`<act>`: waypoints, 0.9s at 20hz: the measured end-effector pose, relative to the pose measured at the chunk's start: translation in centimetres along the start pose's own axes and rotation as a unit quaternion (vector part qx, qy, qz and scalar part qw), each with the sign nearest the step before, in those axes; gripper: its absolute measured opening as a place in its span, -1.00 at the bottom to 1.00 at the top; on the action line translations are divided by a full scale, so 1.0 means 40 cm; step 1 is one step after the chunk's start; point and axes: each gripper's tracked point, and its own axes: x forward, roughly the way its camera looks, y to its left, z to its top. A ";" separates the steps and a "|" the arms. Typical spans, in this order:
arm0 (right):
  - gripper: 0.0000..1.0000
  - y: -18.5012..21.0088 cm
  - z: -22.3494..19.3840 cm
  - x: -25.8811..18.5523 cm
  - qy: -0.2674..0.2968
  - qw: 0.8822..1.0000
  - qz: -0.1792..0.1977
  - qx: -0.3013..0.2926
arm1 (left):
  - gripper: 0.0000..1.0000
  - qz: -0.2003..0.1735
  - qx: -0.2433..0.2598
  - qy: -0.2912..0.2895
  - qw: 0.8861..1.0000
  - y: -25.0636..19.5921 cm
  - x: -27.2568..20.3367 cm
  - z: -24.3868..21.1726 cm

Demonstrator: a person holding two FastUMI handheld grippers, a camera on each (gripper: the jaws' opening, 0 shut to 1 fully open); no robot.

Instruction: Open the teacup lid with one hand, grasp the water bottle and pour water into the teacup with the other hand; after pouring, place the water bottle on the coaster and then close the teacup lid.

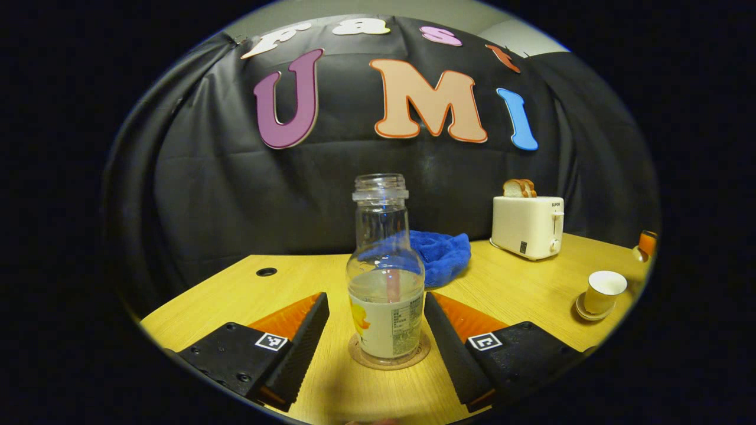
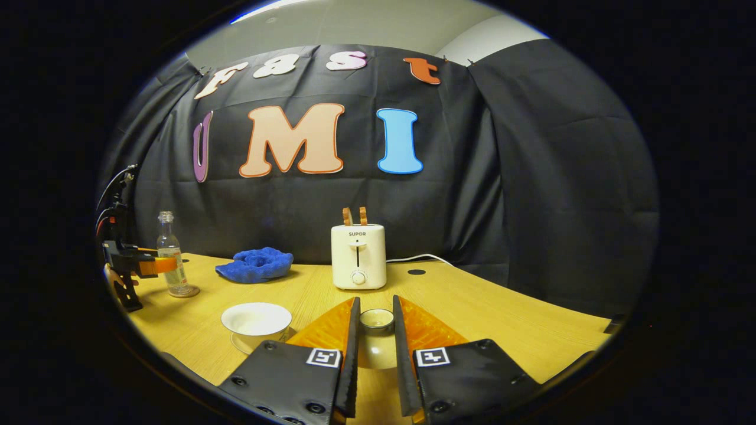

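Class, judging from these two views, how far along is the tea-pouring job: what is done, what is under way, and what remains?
Done: the water bottle stands on its coaster, between the open left tongs with gaps either side; the teacup is uncovered. Whether water was poured cannot be told. Under way: the right tongs grip the teacup lid beside the cup. Left: set the lid back on the teacup.

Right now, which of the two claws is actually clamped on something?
The right claw: its fingers press the teacup lid beside the uncovered teacup. The left claw stands open around the water bottle on its coaster.
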 end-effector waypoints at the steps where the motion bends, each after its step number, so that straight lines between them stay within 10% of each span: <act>1: -0.36 0.011 -0.002 0.000 0.001 1.000 0.008 0.000 | 0.89 0.010 -0.006 -0.010 1.000 0.008 -0.013 0.007; 13: -0.37 0.232 -0.013 0.026 0.009 0.988 0.154 0.006 | 0.88 0.077 -0.016 -0.030 0.996 0.061 -0.159 0.010; 18: -0.37 0.348 -0.033 0.072 0.027 0.977 0.212 0.004 | 0.88 0.052 -0.016 -0.031 0.998 0.033 -0.174 0.010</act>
